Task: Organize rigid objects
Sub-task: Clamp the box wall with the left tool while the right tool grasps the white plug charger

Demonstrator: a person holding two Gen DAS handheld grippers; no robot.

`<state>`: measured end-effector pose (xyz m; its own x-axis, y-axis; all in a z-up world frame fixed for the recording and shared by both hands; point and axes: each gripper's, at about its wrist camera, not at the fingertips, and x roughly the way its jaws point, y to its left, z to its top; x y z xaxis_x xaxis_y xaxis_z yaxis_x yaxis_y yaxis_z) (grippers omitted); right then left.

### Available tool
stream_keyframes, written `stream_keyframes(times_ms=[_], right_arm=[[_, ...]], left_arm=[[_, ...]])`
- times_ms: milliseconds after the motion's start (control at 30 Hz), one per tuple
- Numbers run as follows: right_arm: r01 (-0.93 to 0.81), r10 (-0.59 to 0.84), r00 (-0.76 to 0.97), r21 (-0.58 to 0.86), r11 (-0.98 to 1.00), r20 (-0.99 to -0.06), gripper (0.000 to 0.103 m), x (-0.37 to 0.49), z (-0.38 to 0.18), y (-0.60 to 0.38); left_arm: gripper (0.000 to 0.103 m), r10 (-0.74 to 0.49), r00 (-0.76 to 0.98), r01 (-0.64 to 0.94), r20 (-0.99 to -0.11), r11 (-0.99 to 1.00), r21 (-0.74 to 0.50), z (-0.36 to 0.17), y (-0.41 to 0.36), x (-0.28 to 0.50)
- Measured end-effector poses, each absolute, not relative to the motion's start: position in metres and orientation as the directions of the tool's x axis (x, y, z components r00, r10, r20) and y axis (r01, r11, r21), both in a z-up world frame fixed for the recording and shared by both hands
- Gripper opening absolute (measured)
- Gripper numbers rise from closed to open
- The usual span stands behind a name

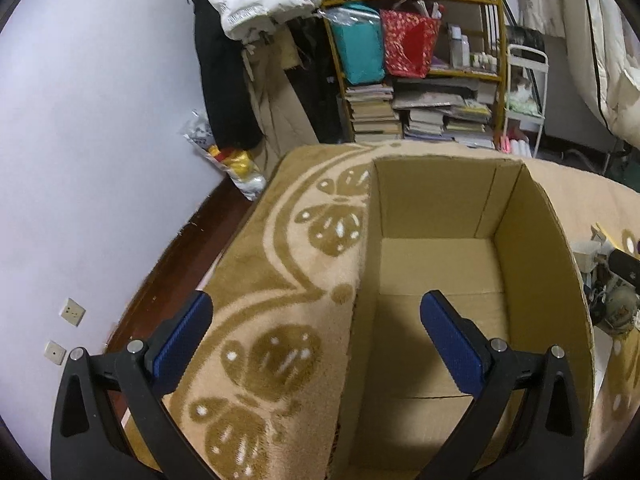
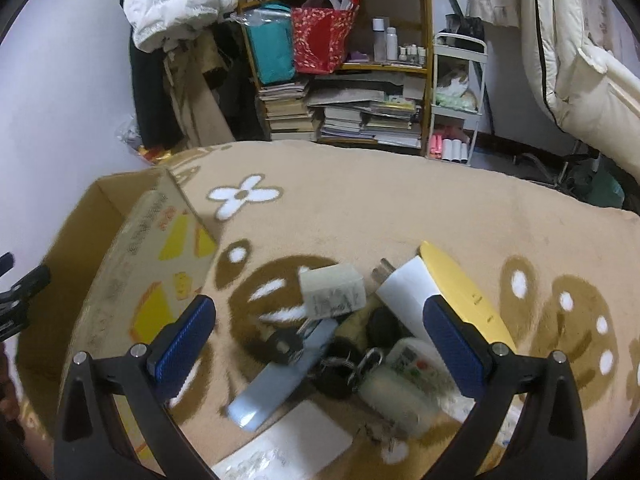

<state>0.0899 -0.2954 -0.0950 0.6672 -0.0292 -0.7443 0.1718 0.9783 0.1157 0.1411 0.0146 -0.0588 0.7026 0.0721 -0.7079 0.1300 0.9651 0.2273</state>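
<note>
A big cardboard box [image 1: 472,216] is seen open on a brown and cream blanket [image 1: 280,280] with leaf shapes. The inside of the box is bare.

The left gripper [image 1: 316,340] is held over the near left wall of the box. Its jaws are spread wide, and nothing is held between them. One blue pad [image 1: 452,340] hangs inside the box, and the other hangs outside it, over the blanket.

The right gripper [image 2: 320,344] is held to the right of the box, above a small pile of things on the blanket. Its jaws are spread wide too, and nothing is held.

In the pile, right of the box, a white block [image 2: 332,288] is seen. A white tube [image 2: 408,292] lies just beside it, touching a yellow piece [image 2: 460,280]. A gray flat bar [image 2: 276,380] lies nearer, next to some black things [image 2: 340,372]. A white remote [image 2: 404,384] lies near a metal ring [image 2: 372,360].

Behind the box, a shelf [image 2: 340,64] full of books and bags is seen.
</note>
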Motion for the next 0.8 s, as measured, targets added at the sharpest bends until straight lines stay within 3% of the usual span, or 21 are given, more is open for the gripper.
stream_keyframes(times_ms=[233,400,467,600,667,767,800], right_arm=[[0.152,-0.043,0.63,0.069,0.986,-0.776,0.103,0.118,-0.113,-0.294],[0.156,0.001,0.612,0.122,0.98,-0.791,0.095,0.128,-0.123,-0.302],[0.143,0.007,0.591,0.114,0.983,-0.807,0.083,0.133,-0.129,-0.3],[0.149,0.013,0.564,0.118,0.982,-0.826,0.078,0.139,-0.139,-0.299],[0.169,0.001,0.575,0.12,0.978,-0.818,0.074,0.14,-0.139,-0.3],[0.174,-0.037,0.561,0.075,0.982,-0.827,0.05,0.141,-0.139,-0.301],[0.171,-0.034,0.556,0.075,0.982,-0.831,0.05,0.141,-0.14,-0.301]], left_arm=[[0.099,0.1,0.663,0.142,-0.742,0.956,0.255,-0.071,0.013,0.147],[0.097,0.153,0.646,0.124,-0.748,0.946,0.3,-0.073,0.016,0.149],[0.088,0.162,0.626,0.109,-0.763,0.95,0.291,-0.076,0.022,0.152],[0.077,0.121,0.581,0.116,-0.805,0.966,0.229,-0.084,0.03,0.158],[0.061,0.086,0.57,0.13,-0.817,0.973,0.193,-0.087,0.031,0.158],[0.041,0.049,0.55,0.171,-0.834,0.971,0.169,-0.092,0.026,0.157],[0.037,0.043,0.543,0.18,-0.838,0.969,0.167,-0.094,0.023,0.156]])
